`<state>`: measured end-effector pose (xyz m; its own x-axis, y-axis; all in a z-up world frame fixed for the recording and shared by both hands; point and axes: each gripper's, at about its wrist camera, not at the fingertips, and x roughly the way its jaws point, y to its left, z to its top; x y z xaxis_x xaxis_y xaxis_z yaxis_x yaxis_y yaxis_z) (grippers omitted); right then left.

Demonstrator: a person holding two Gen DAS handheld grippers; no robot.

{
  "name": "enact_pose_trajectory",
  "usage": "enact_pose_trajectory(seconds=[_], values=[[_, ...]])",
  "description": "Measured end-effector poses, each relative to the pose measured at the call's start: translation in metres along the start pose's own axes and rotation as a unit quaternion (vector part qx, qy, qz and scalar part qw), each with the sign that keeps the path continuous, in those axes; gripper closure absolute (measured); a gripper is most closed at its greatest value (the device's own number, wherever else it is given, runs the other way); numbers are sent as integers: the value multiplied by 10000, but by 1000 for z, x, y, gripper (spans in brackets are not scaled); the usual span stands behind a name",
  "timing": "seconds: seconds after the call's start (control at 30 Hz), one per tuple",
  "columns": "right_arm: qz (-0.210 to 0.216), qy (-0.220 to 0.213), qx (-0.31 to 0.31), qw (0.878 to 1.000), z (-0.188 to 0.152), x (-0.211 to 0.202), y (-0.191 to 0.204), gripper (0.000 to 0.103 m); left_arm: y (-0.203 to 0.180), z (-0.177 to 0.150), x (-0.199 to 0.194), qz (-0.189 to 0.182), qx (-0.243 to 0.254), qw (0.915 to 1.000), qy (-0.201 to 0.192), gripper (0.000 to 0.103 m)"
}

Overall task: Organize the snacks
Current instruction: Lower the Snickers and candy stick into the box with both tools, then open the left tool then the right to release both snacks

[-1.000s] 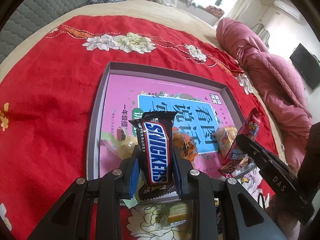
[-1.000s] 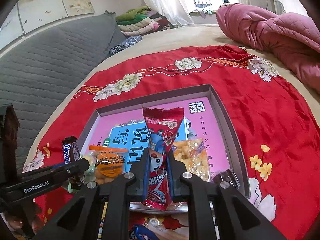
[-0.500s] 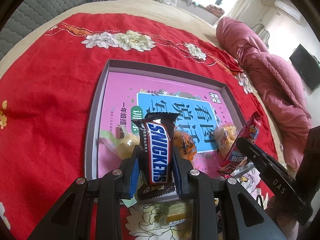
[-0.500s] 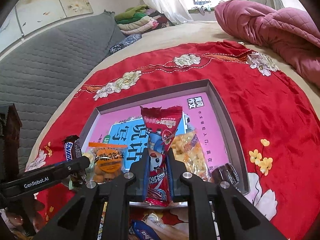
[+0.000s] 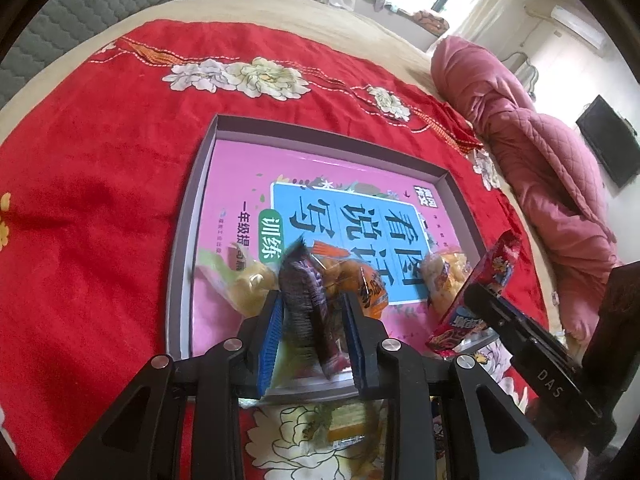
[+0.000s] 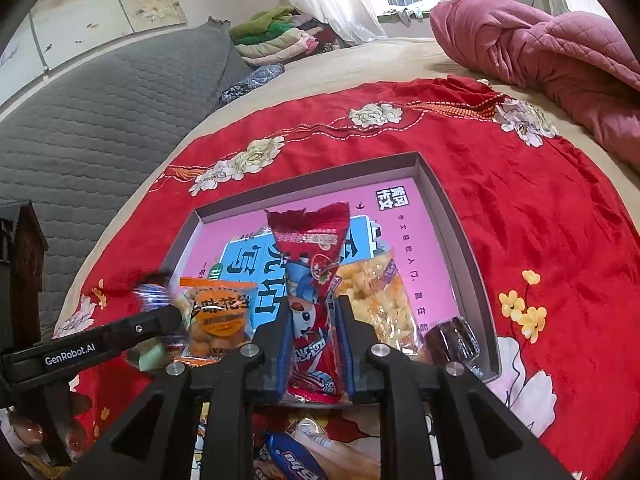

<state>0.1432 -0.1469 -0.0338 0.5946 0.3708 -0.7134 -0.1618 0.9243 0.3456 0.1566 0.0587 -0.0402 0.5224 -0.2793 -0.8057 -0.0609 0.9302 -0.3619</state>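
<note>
Snacks gathered along the near edge of a shallow grey tray (image 5: 188, 240), set on a red flowered cloth (image 5: 100, 180) spread over the bed (image 5: 320, 12). Pink book (image 5: 240, 184) flat on the tray floor, filling most of it.

Left hand-held gripper (image 5: 313, 298) over the tray's near edge, jaws narrow, with a dark chocolate bar (image 5: 300, 292) between the blue pads. Bar blurred and tilted, its top leaning toward the left pad; cannot tell whether pinched or loose.

Right hand-held gripper (image 6: 313, 306) also at the near edge, toward the tray's right side. Jaws opening, yet close together, with a red packet (image 6: 308, 240) upright between them and both pads touching its lower half. Packet's torn top flaring wide above the fingertips.

Inside the tray, from left to right: a pale yellow-green pack (image 5: 248, 284) near the left wall, an orange peanut bag (image 6: 218, 316), a clear bag of puffed snacks (image 6: 380, 296) just beside the red packet, and a dark wrapped sweet (image 6: 452, 340) in the near right corner.

Outside the tray, on the cloth at the bed's near edge: a small yellow cake pack (image 5: 344, 424) and a blue-wrapped bar (image 6: 292, 460). Pink quilt (image 6: 540, 48) bunched at the bed's far right corner.
</note>
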Motion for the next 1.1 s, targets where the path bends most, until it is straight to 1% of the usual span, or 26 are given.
enact_pose_trajectory(seconds=[0.33, 0.37, 0.43, 0.47, 0.67, 0.8, 1.1], values=[[-21, -8, 35, 10000, 0, -2, -2, 80, 0, 1, -4, -26, -17, 10000, -31, 71], [-25, -14, 25, 10000, 0, -2, -2, 79, 0, 1, -5, -26, -14, 10000, -41, 70], [-38, 0, 31, 10000, 0, -1, -2, 72, 1, 2, -6, -28, -28, 10000, -60, 65], [-33, 0, 40, 10000, 0, -2, -2, 71, 2, 2, -7, -44, -44, 10000, -68, 62], [9, 24, -22, 10000, -2, -1, 1, 71, 5, 2, -12, -35, -93, 9999, -96, 61], [11, 27, -9, 10000, -3, -2, 1, 71, 7, 3, -15, -41, -126, 9998, -120, 56], [30, -10, 1, 10000, -2, -6, 1, 70, 8, 3, -18, -45, -137, 9998, -144, 55]])
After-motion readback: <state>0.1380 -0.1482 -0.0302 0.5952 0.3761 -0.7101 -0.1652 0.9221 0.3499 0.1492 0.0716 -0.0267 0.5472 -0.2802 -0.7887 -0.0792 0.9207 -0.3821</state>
